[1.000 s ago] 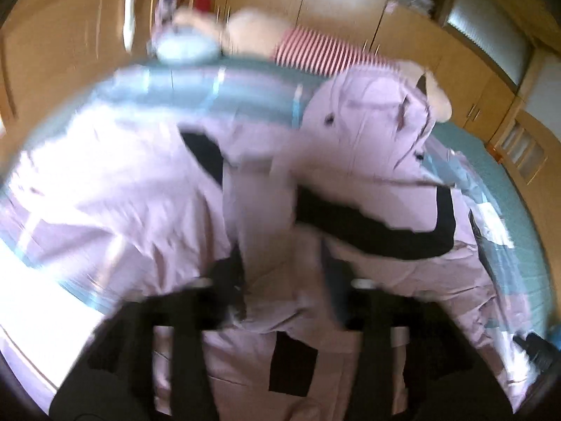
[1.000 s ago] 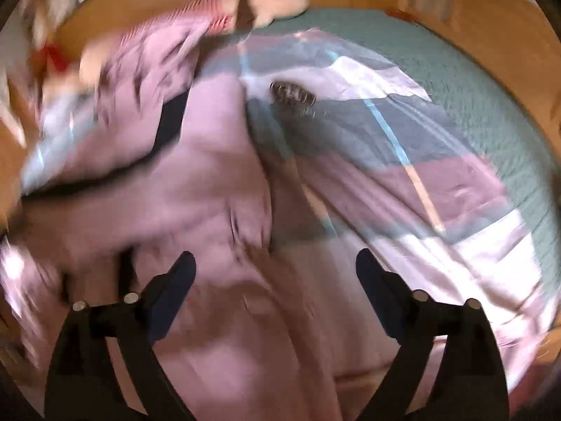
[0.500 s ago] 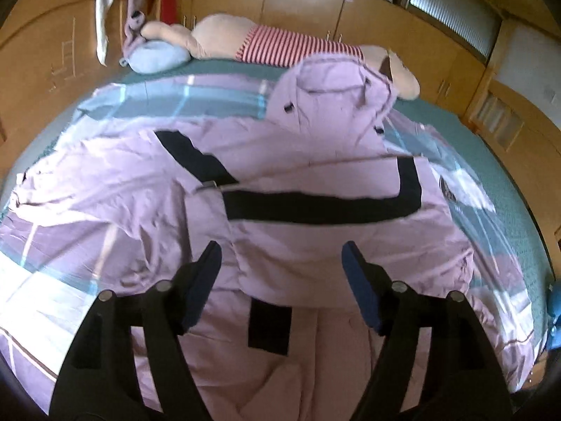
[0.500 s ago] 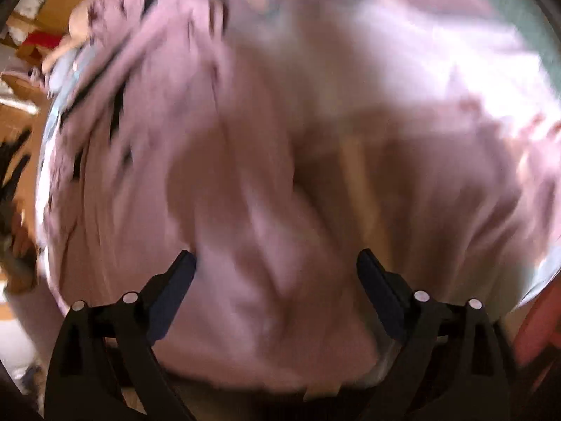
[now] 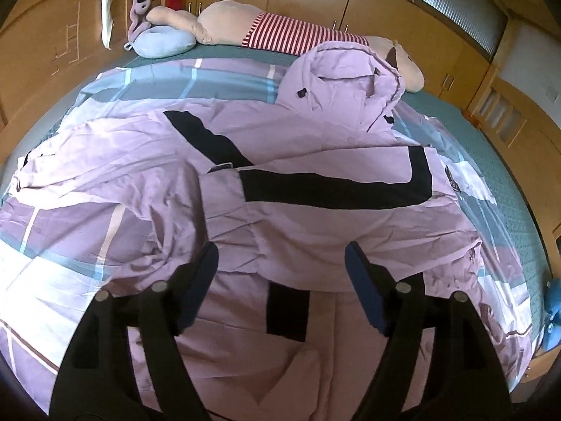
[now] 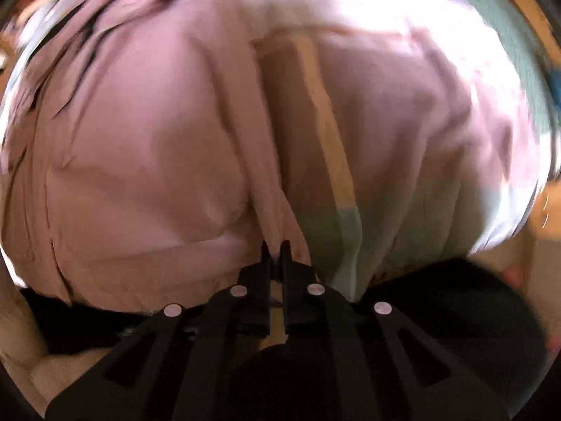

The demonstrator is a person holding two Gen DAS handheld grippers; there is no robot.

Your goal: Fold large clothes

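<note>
1. Since half a second ago, the right gripper [image 6: 276,245] has gone from wide open to pinched shut on the lilac jacket's [image 5: 315,161] hem edge at the bed's near side.
2. Left gripper [image 5: 280,263] hovers above the jacket, jaws spread wide, holding nothing.
3. Jacket lies spread on the plaid bedspread [image 5: 70,245], hood toward the striped plush toy [image 5: 280,33].

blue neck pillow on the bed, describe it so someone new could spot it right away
Start at the bed and go to its far end, where a long plush toy in a red-striped shirt lies. The neck pillow sits at the toy's left end, touching it: a small, rounded, pale blue cushion, the only plain blue thing there.
</note>
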